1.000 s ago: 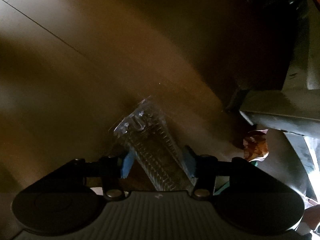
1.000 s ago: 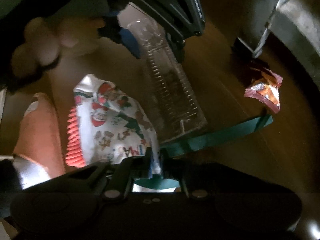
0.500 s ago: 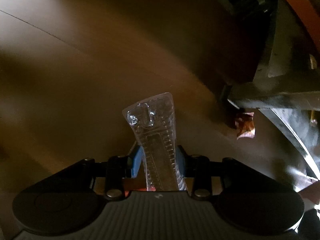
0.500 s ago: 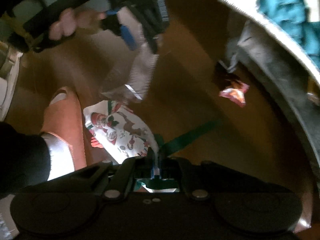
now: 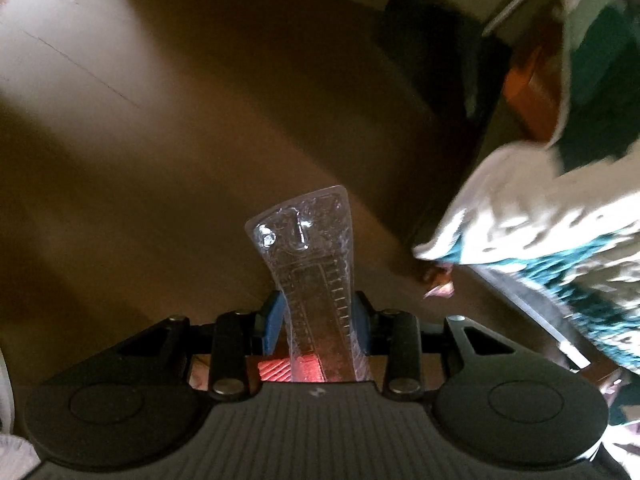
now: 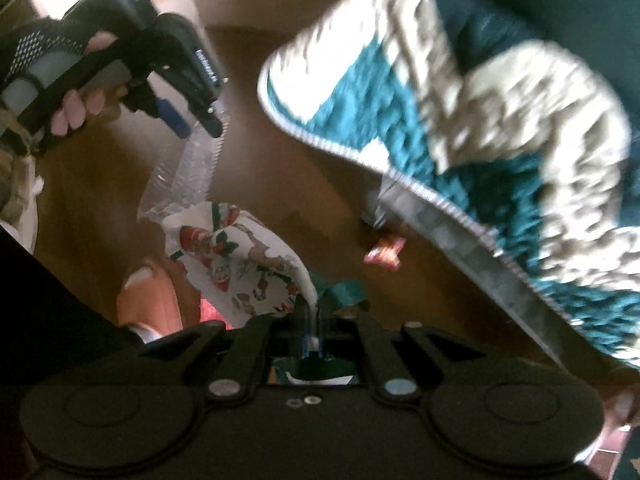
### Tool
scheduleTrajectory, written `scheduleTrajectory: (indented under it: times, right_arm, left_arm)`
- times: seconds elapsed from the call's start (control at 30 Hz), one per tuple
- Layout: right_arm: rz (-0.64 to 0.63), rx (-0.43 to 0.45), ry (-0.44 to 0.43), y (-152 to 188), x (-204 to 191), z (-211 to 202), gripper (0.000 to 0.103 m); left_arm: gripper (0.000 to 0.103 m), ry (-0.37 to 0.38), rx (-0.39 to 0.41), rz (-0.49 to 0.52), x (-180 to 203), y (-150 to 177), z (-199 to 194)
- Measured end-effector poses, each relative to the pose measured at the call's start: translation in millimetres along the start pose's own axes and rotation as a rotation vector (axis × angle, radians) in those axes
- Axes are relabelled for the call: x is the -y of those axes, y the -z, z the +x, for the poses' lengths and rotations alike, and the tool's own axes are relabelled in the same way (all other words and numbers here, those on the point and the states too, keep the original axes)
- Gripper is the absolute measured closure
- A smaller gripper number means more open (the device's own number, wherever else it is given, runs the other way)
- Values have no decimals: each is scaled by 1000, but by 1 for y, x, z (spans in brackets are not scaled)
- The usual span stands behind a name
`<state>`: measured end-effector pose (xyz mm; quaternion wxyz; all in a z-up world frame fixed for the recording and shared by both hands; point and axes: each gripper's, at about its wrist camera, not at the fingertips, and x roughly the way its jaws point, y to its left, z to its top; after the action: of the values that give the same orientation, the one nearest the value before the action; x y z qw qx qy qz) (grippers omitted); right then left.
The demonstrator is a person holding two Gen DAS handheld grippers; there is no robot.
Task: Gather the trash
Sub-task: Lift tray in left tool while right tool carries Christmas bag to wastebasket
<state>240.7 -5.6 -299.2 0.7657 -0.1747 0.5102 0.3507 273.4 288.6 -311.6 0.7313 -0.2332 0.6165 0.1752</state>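
My left gripper (image 5: 318,316) hangs well above the brown floor, pointing down, its blue pads shut on a clear plastic blister pack (image 5: 308,248). In the right wrist view that left gripper (image 6: 192,120) is at upper left in a gloved hand, and the clear pack (image 6: 184,172) dangles from it. My right gripper (image 6: 312,320) is shut on a white Christmas-print wrapper (image 6: 240,260) with a green ribbon (image 6: 344,292) trailing beside it. A small orange snack wrapper (image 6: 384,250) lies on the floor by the furniture edge; it shows as the snack wrapper (image 5: 438,280) in the left wrist view.
A teal and white blanket (image 6: 460,120) hangs over a metal-edged piece of furniture on the right, blanket (image 5: 560,216) close to the left gripper too. A person's foot in an orange slipper (image 6: 148,304) stands at lower left. Brown floor (image 5: 180,140) spreads to the left.
Both grippers have risen from the floor with their items. The left jaws narrowed on the clear pack. The blanket has come into view on the right.
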Motion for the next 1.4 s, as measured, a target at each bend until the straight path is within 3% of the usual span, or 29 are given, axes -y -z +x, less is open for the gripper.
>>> scheduleTrajectory:
  times: [0.4, 0.9, 1.2, 1.4]
  right_arm:
    - [55, 300, 112, -13, 3, -162, 100]
    - [23, 659, 348, -57, 19, -337, 100]
    - [20, 788, 509, -117, 48, -412, 100]
    - [51, 808, 591, -154, 71, -433, 100]
  left_arm:
    - [67, 173, 252, 76, 26, 37, -170]
    - [67, 304, 549, 211, 107, 74, -336]
    - [67, 365, 707, 291, 166, 63, -420]
    - [67, 363, 821, 379, 219, 50, -456]
